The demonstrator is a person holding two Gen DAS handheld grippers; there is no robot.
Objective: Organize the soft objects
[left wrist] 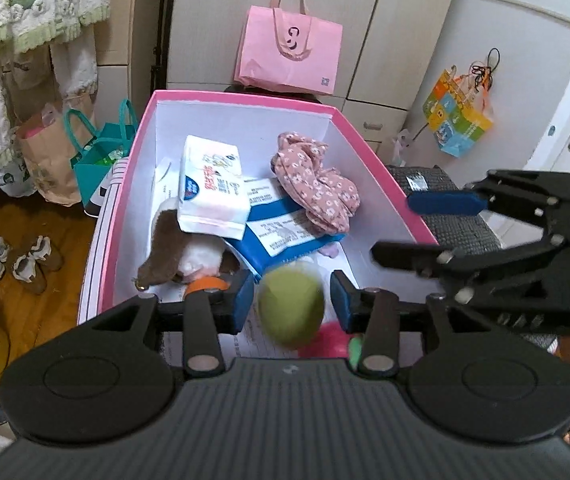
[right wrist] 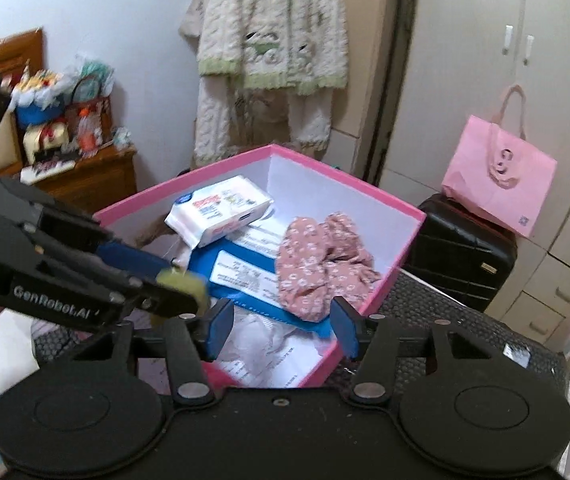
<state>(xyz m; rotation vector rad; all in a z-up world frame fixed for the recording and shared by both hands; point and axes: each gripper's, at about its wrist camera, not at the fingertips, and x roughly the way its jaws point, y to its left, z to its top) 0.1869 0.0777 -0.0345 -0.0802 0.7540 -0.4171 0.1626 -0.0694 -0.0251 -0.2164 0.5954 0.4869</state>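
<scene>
- Left hand-held gripper (left wrist: pixel 292 302) hung over your pink box (left wrist: pixel 241 98), jaws apart, the blurry green ball (left wrist: pixel 291 308) between them with gaps both sides; looked like a drop-in.
- Right hand-held gripper (right wrist: pixel 281 326) was wide and empty.
- Next you'd need another soft item.
- Tissue pack (left wrist: pixel 211 186) and floral cloth (left wrist: pixel 317 182) already crowded the box.

Your left gripper (left wrist: pixel 292 303) points down at a slant, its blue pads (left wrist: pixel 241 300) apart — neither one pressing on anything. Your right gripper (right wrist: pixel 281 326) tilts down beside it, jaws spread wide and empty; in the left view it reaches in from the right.
</scene>
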